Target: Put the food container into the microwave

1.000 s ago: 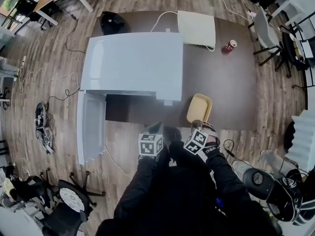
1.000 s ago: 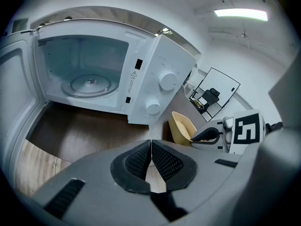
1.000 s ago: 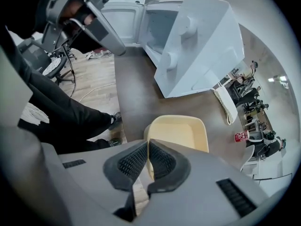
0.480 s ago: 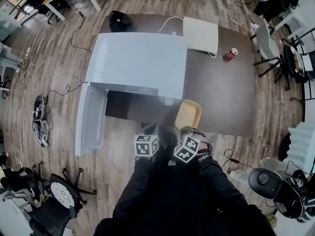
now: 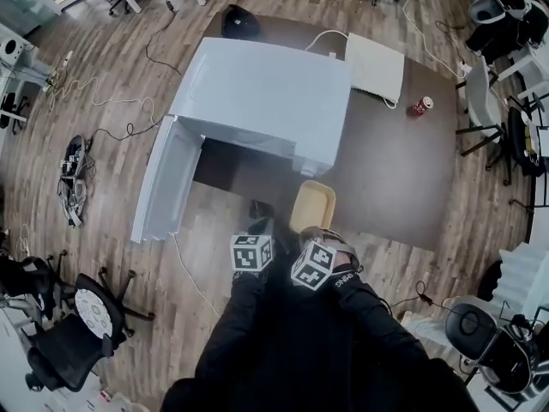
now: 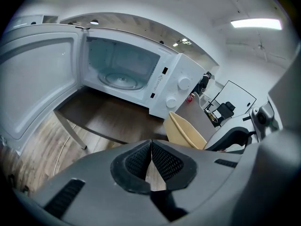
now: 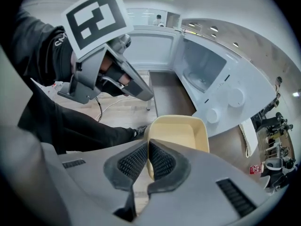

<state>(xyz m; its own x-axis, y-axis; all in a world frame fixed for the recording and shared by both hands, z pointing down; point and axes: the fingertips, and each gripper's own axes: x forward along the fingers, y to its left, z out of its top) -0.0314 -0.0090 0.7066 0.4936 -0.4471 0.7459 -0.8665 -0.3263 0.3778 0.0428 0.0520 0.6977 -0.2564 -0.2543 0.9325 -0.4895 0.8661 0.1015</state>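
The yellow food container (image 5: pixel 312 206) hangs over the table's front edge, just right of the microwave's open cavity. My right gripper (image 5: pixel 316 231) is shut on its near rim; in the right gripper view the jaws (image 7: pixel 148 159) pinch the container (image 7: pixel 181 133) wall. The white microwave (image 5: pixel 257 101) stands on the dark table (image 5: pixel 395 178) with its door (image 5: pixel 163 183) swung wide to the left. The left gripper view looks into the microwave (image 6: pixel 124 72), whose glass turntable (image 6: pixel 121 80) is bare. My left gripper (image 6: pixel 151 157) is shut and holds nothing, left of the container (image 6: pixel 186 131).
A red can (image 5: pixel 421 106) and a flat white pad (image 5: pixel 375 65) lie on the table behind and right of the microwave. A black object (image 5: pixel 241 22) sits at the far left corner. Cables (image 5: pixel 103 118) and office chairs (image 5: pixel 64 350) crowd the floor on the left.
My right gripper has carried the container leftward along the table's front edge, closer to the microwave's opening. The left gripper stays shut beside it.
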